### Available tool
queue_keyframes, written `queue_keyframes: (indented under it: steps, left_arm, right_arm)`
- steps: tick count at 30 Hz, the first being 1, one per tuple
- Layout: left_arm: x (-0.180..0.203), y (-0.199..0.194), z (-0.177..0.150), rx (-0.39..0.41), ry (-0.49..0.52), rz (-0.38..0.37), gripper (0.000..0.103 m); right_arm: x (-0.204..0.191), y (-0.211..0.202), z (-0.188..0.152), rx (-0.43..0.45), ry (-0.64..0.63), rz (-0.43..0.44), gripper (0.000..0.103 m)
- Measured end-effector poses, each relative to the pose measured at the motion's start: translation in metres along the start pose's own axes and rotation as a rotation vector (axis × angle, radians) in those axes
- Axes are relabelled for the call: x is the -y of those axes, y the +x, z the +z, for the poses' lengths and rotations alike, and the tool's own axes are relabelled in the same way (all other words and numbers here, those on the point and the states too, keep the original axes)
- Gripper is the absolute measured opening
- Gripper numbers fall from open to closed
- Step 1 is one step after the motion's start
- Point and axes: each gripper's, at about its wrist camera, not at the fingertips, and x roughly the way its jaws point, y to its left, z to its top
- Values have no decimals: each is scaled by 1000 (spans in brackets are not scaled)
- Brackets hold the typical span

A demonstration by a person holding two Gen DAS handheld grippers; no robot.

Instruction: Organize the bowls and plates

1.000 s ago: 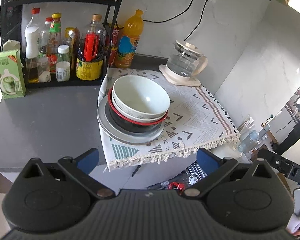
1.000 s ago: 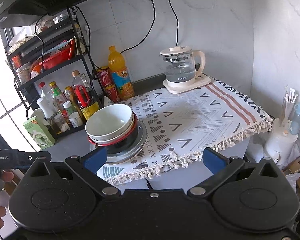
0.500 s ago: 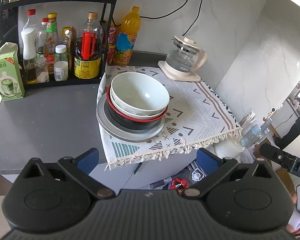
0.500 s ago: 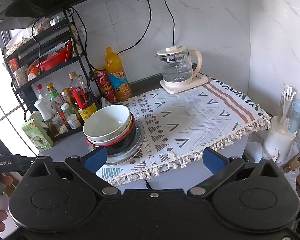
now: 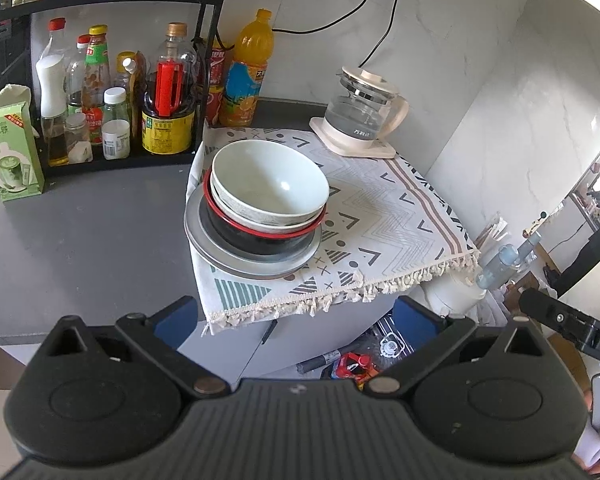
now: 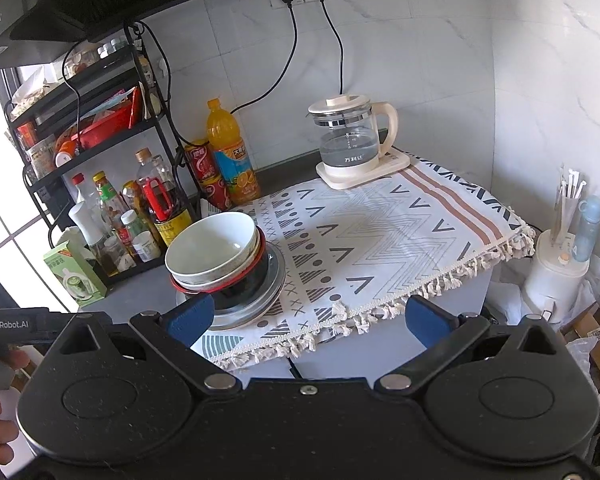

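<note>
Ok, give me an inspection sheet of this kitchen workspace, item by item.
Surface: grey counter, patterned cloth over its right part.
Job's things: white bowl nested in a red-rimmed black bowl on a grey plate, at the cloth's left edge.
Clutter: sauce bottles on a black rack, orange drink bottle, green carton, glass kettle.
Grippers: left gripper and right gripper open, empty, short of the stack.
Cables: two black cords plugged into wall sockets.
Surroundings: white tiled wall.
</note>
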Motion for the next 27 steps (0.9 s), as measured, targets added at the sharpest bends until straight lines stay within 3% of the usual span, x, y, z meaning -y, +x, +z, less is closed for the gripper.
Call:
queue_keyframes:
  steps: [27]
  left_arm:
    - [6,-19,-8,21,35,-3,103]
  right_arm:
    - [-7,-14,-18,20,26,10,103]
